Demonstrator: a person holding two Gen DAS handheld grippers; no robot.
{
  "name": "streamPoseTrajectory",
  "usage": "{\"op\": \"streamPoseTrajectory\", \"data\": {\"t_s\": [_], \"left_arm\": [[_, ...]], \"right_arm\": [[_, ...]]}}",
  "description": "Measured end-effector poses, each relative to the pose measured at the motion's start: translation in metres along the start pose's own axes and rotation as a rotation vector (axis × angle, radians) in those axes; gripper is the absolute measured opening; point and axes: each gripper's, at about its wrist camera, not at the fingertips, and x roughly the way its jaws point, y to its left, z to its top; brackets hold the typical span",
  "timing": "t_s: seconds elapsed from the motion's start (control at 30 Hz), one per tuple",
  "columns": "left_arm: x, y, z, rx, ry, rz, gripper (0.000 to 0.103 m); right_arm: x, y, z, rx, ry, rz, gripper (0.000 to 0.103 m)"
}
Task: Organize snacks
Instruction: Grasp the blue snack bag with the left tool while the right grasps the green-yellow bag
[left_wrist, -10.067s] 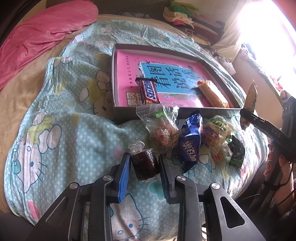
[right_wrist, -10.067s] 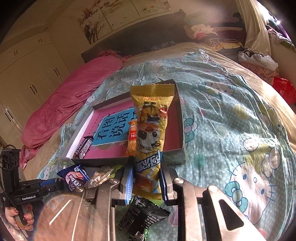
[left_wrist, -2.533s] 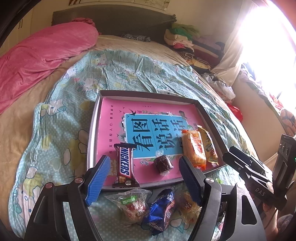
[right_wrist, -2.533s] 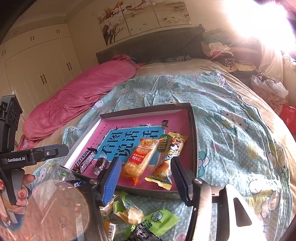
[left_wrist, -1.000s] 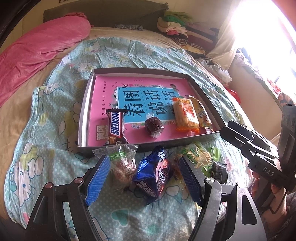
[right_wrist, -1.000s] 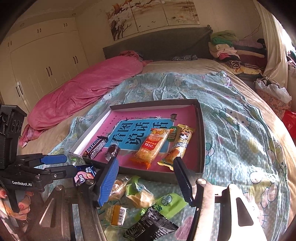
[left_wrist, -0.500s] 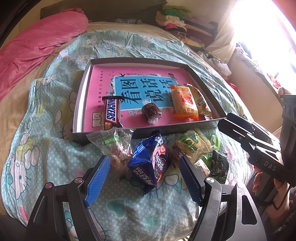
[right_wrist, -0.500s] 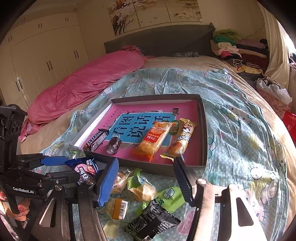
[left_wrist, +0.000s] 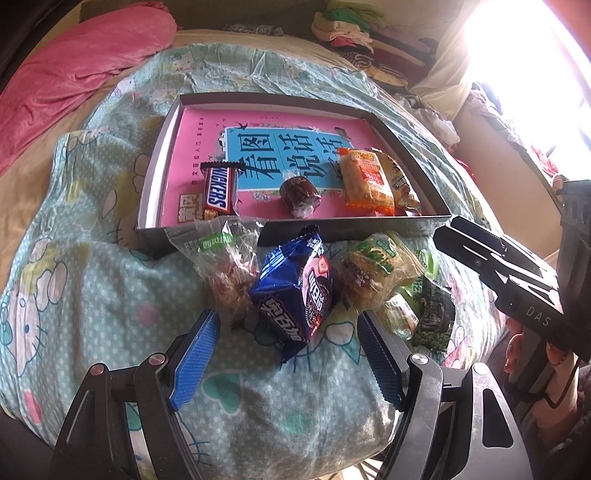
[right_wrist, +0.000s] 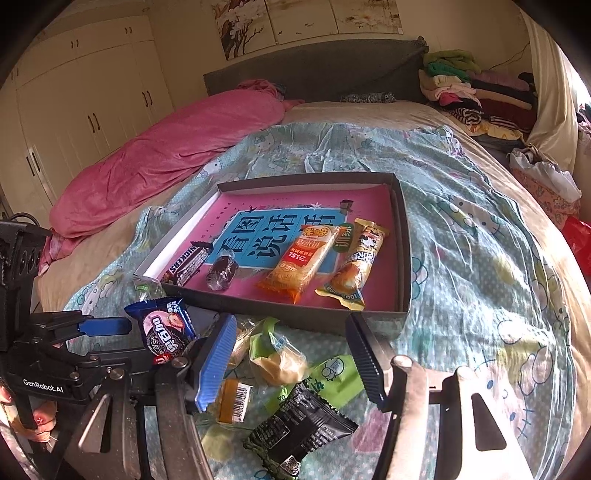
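A grey box lid with a pink base (left_wrist: 155, 206) (right_wrist: 402, 258) lies on the bed. In it are a Snickers bar (left_wrist: 218, 192), a dark wrapped sweet (left_wrist: 298, 192), an orange packet (left_wrist: 365, 182) and a yellow packet (right_wrist: 356, 264). My left gripper (left_wrist: 286, 350) is open, its jaws on either side of a blue Oreo packet (left_wrist: 295, 291) (right_wrist: 164, 326) in front of the box. My right gripper (right_wrist: 291, 360) is open above a yellow-green packet (right_wrist: 277, 358), a green packet (right_wrist: 332, 373) and a black packet (right_wrist: 299, 432).
A clear bag of snacks (left_wrist: 225, 262) and a green-labelled snack bag (left_wrist: 373, 269) flank the Oreo packet. A pink duvet (right_wrist: 166, 147) lies at the far left of the bed. Folded clothes (right_wrist: 472, 88) are stacked at the headboard. The bed edge is just below the grippers.
Both grippers have drawn back from the box and lowered toward the loose snacks in front of it. The left jaws now straddle the Oreo packet. Both stay open.
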Motion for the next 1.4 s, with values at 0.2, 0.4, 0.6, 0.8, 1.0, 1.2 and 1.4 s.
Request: {"op": "streamPoseTrajectory", "data": {"t_s": [0.2, 0.4, 0.6, 0.8, 1.0, 1.2, 1.4], "left_arm": [[0.001, -0.001, 0.000, -0.003, 0.002, -0.016, 0.078], [0.003, -0.001, -0.002, -0.008, 0.010, -0.041, 0.072], [0.004, -0.002, -0.002, -0.009, 0.015, -0.066, 0.064], [0.006, -0.003, -0.003, -0.006, 0.021, -0.082, 0.056], [0.007, -0.002, -0.004, -0.012, 0.018, -0.092, 0.054], [0.011, 0.000, -0.003, -0.020, 0.016, -0.089, 0.053], [0.016, -0.005, -0.002, 0.008, 0.006, -0.075, 0.053]], "right_arm": [[0.005, 0.001, -0.007, -0.010, 0.050, -0.017, 0.061], [0.010, 0.003, -0.010, -0.018, 0.082, -0.013, 0.061], [0.014, 0.008, -0.013, -0.040, 0.107, -0.010, 0.061], [0.018, 0.010, -0.015, -0.054, 0.123, -0.011, 0.061], [0.019, 0.008, -0.015, -0.045, 0.132, -0.013, 0.061], [0.023, 0.008, -0.016, -0.042, 0.150, -0.011, 0.061], [0.030, 0.010, -0.017, -0.061, 0.170, -0.016, 0.061]]}}
